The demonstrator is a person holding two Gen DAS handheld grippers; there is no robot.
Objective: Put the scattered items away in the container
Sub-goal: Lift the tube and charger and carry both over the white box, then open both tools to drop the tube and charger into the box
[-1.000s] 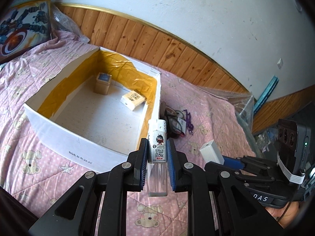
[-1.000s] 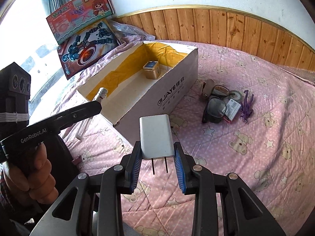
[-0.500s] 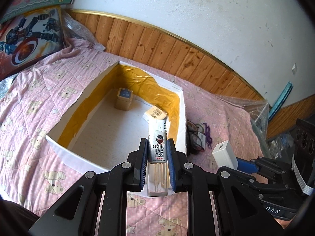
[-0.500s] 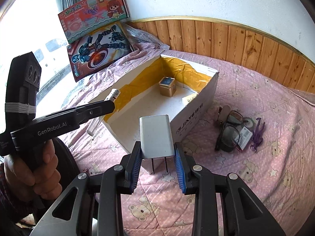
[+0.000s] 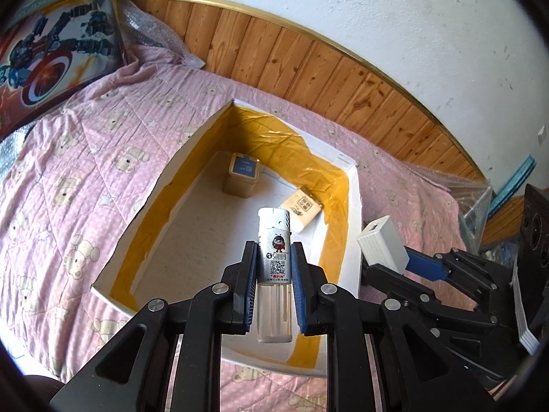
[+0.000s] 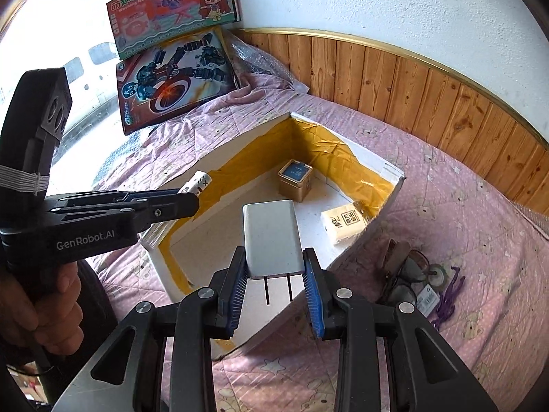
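Over the open white box [image 5: 353, 213] on the pink bedspread [image 5: 68, 171], both tools are hovering with loads. The left gripper [image 5: 273, 271] is clamping a clear lighter [image 5: 274, 250] upright between its blue pads, above the box floor. The right gripper [image 6: 274, 274] is pinching a white charger [image 6: 271, 237], prongs pointing back toward the camera, above the near box wall. Inside the box a gold tin [image 6: 295, 180] and a tissue pack [image 6: 345, 223] are sitting near the far corner. Glasses [image 6: 408, 274] are lying on the bedspread right of the box.
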